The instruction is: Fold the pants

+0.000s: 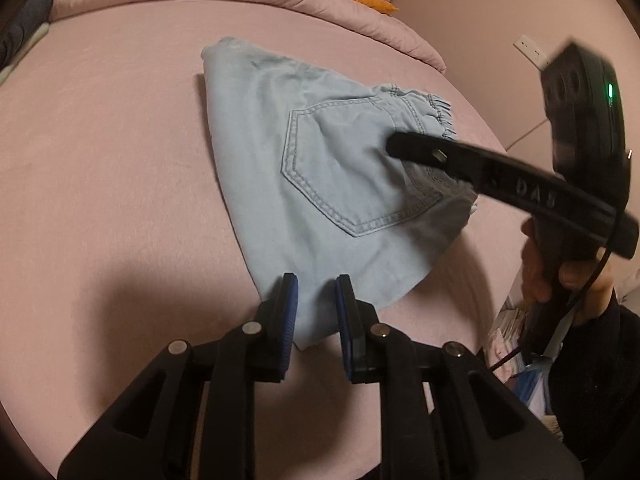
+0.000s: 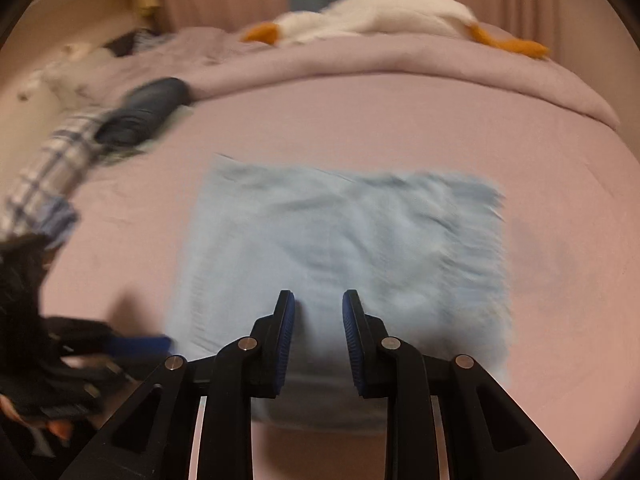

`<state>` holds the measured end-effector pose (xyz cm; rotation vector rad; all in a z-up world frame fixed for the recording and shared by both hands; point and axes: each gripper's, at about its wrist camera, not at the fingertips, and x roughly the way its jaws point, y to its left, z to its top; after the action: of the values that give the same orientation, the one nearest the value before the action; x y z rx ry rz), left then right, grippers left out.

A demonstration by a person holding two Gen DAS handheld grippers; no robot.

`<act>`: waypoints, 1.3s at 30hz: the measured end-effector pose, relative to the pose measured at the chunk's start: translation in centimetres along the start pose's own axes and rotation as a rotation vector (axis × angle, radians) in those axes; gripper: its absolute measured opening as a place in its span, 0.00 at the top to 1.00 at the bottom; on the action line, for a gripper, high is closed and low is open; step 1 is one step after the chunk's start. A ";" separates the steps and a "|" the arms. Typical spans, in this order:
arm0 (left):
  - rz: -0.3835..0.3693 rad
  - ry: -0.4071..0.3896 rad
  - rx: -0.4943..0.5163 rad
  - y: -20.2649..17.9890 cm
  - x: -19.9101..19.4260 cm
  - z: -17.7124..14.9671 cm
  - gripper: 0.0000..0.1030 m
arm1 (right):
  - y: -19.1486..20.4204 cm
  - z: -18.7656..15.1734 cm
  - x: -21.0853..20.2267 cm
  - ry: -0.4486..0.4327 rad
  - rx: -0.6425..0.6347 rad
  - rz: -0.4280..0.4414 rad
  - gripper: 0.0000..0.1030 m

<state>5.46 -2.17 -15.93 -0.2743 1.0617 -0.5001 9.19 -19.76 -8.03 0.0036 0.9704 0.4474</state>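
Two claws show, each with its blue-padded fingers apart and nothing between them. The left gripper hangs over the near corner of the pants, its pads either side of that corner but not pinching it. The right gripper hangs over the near edge of the pants, fingers spread above the cloth; in the left wrist view its black body reaches in from the right, one finger lying across the waistband end, with the person's hand around the handle.

These pants are pale blue denim, folded into a compact flat bundle in the middle of the bed, on the pink sheet. A stitched back pocket faces up, and the gathered elastic waistband sits at the right end of the bundle.

Motion blur smears the right wrist view, so seams and the pocket cannot be made out there. The right claw's finger covers part of the waistband and pocket. Beyond, a rumpled blanket runs along the far edge of the bed, with a white and orange plush toy on it, cut off in the left view. Dark and checked clothes lie blurred at the left edge.
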 end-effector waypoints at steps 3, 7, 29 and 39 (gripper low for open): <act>-0.011 0.009 -0.004 0.2 0.2 0.2 0.83 | 2.3 2.3 2.3 0.022 -0.063 0.082 0.75; -0.002 0.017 0.007 0.0 0.2 0.3 0.83 | 4.4 5.6 7.5 0.099 -0.112 0.142 0.75; 0.074 0.023 0.067 -2.7 2.1 0.8 0.82 | -2.4 0.6 -0.1 0.000 -0.001 -0.206 0.75; 0.086 0.016 0.063 -2.6 1.4 1.5 0.79 | -4.0 -2.2 -0.8 0.032 0.000 -0.180 0.75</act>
<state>6.63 -5.12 -15.17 -0.1683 1.0668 -0.4578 8.48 -24.11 -9.47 -0.0910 0.9929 0.2826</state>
